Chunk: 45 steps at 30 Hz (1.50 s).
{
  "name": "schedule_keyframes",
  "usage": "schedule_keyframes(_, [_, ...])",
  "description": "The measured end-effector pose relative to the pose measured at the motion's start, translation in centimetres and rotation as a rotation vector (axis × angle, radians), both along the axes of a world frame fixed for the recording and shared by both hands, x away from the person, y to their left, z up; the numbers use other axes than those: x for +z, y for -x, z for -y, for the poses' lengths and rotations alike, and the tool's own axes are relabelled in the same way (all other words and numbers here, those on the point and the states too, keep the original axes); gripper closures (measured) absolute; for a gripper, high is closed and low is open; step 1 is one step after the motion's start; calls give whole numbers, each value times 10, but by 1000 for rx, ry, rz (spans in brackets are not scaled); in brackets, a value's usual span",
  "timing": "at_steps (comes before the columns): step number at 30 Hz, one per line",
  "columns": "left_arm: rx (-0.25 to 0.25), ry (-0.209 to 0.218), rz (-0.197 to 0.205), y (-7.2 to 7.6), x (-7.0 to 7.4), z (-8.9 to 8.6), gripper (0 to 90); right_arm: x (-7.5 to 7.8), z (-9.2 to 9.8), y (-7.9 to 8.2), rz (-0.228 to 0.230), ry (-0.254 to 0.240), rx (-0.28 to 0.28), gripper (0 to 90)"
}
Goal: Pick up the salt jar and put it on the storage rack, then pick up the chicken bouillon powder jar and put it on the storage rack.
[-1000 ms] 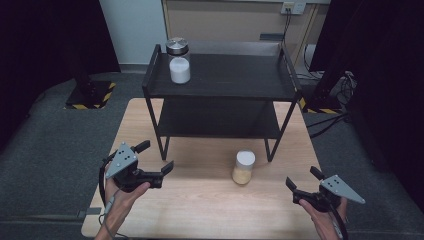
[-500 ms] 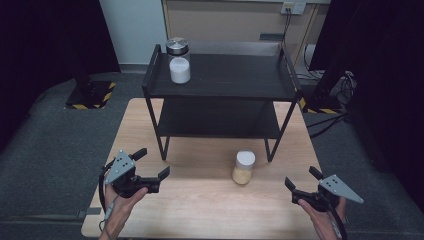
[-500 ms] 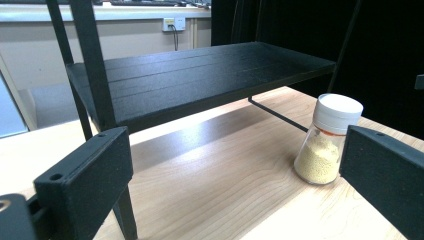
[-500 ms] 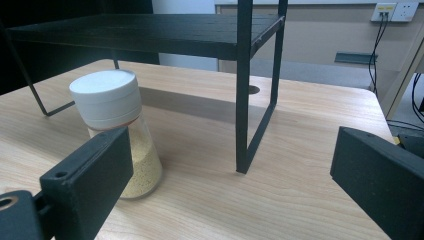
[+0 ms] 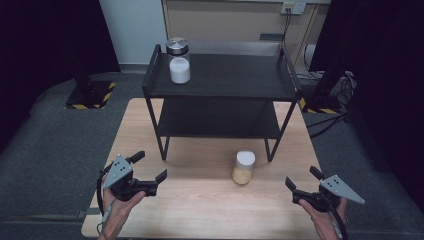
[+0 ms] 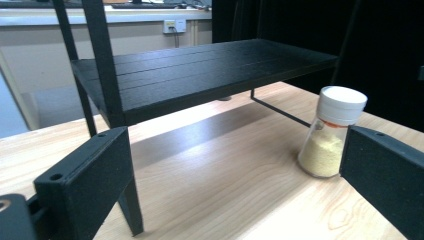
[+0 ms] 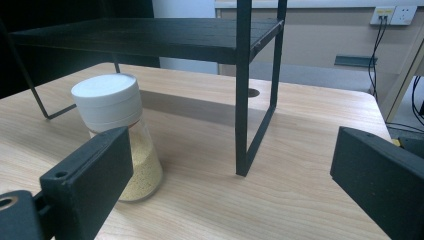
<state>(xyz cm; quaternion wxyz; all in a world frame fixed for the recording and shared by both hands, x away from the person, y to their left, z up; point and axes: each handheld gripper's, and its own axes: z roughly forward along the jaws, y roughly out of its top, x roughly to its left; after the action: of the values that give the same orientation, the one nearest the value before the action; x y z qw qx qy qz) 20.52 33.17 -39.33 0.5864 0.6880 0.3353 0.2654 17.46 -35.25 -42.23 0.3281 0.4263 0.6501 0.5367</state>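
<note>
The left hand-held gripper [image 5: 150, 172] has drifted down toward the bench [image 5: 200, 210] edge; the right hand-held gripper [image 5: 301, 184] has barely shifted. Both gape wide, empty. The yellow-powder jar [image 5: 243, 167] stands between them, just before the rack [image 5: 220, 95]. A hasty sideways reach could topple this tall jar or clip the rack's leg.

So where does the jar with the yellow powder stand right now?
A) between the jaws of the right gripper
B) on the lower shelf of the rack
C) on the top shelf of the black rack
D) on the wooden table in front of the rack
D: the yellow-powder jar stands on the wooden table, in front of the black rack and apart from both grippers.
</note>
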Motion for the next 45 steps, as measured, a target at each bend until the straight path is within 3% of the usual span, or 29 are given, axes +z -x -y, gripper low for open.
schedule_keyframes(4, [-20,-8,4,0,0,-1,0,1,-1,0,3,1,3,38])
schedule_keyframes(10, [-29,18,-9,-1,-2,-3,0,1,-1,3,9,0,-6,38])
schedule_keyframes(25, [-38,1,-7,-2,-1,-1,0,1,0,5,15,5,-8,38])
schedule_keyframes(39, [-27,15,-16,-2,-3,-5,0,2,2,5,38,-1,27,34])
schedule_keyframes(45, [-21,14,-16,-2,-4,-6,0,14,6,9,52,-30,50,28])
